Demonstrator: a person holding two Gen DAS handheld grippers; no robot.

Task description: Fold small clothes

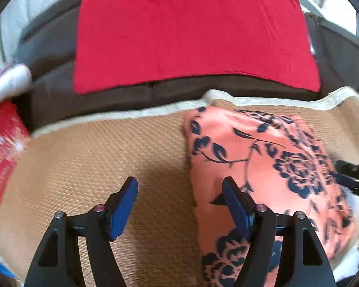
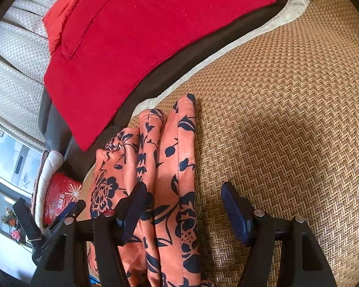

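Garment: folded orange cloth with dark flowers point(image 1: 263, 167) lies on woven mat point(image 1: 95, 157); in the left wrist view it sits right of centre.
Long axis: runs near to far in the right wrist view, folds stacked side by side.
Container: red tin point(image 2: 59, 198), contents hidden.
Far: red cloth point(image 1: 191, 31) on dark cushion point(image 1: 95, 95).
Left gripper point(image 1: 180, 190): spread, holding nothing.
Right gripper point(image 2: 184, 196): spread over the garment's edge.

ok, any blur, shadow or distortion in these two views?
Left wrist: motion smear on the red packet and floral cloth, soft shadow on the woven mat, fisheye bending its trim. Right wrist: sharper weave, shadow patch on the mat, edges curved, dark corners.
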